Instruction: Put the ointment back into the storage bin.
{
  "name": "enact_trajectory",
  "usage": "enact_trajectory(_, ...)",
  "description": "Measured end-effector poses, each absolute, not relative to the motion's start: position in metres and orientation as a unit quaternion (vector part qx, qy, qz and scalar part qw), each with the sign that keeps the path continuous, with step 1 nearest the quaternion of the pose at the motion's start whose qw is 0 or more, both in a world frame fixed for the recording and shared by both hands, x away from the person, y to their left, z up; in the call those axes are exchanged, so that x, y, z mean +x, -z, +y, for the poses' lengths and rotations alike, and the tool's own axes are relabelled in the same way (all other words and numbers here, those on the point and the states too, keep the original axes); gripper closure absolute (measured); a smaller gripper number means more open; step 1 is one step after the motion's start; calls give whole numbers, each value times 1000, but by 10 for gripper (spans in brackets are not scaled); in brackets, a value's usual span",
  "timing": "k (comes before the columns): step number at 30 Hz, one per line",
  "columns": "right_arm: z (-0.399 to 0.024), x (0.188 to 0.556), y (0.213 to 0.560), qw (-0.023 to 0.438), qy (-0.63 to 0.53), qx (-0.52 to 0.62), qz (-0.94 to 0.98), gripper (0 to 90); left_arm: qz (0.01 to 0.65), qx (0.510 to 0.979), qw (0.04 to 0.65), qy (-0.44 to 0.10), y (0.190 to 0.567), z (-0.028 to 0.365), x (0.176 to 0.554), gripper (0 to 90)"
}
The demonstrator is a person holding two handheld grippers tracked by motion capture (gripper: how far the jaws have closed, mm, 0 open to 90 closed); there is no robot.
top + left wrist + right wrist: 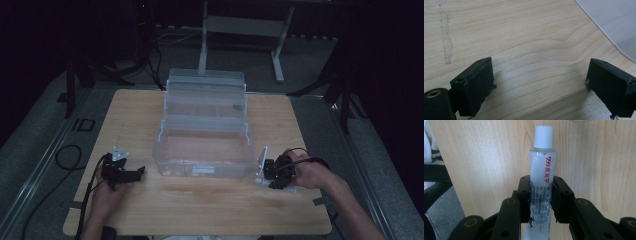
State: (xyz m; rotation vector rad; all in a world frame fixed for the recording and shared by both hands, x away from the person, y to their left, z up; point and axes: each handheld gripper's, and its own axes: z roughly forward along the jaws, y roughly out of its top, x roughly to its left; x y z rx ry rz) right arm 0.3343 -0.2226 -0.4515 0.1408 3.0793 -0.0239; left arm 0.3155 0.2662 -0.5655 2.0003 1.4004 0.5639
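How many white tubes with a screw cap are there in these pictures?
1. The white tube with a white screw cap and red print is clamped in the right gripper, beside the clear plastic storage box. The translucent box might hide others.

tube [541, 177] lower end hidden behind claw, cut off.

Wooden table [150, 107], grey carpeted floor [320, 55], white desk frame [240, 30], black cables [65, 155] on floor

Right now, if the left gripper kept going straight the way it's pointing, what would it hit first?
Probably the clear plastic box. The left gripper, open and holding nothing, points across the bare table toward the box's near-left corner, though depth is hard to judge.
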Motion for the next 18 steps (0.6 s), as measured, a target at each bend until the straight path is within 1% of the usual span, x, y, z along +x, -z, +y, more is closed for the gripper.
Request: enact_trajectory(18, -217, 339, 422, 44, 5, 40, 998, 707, 531, 758, 312, -214, 565, 266, 315, 82)
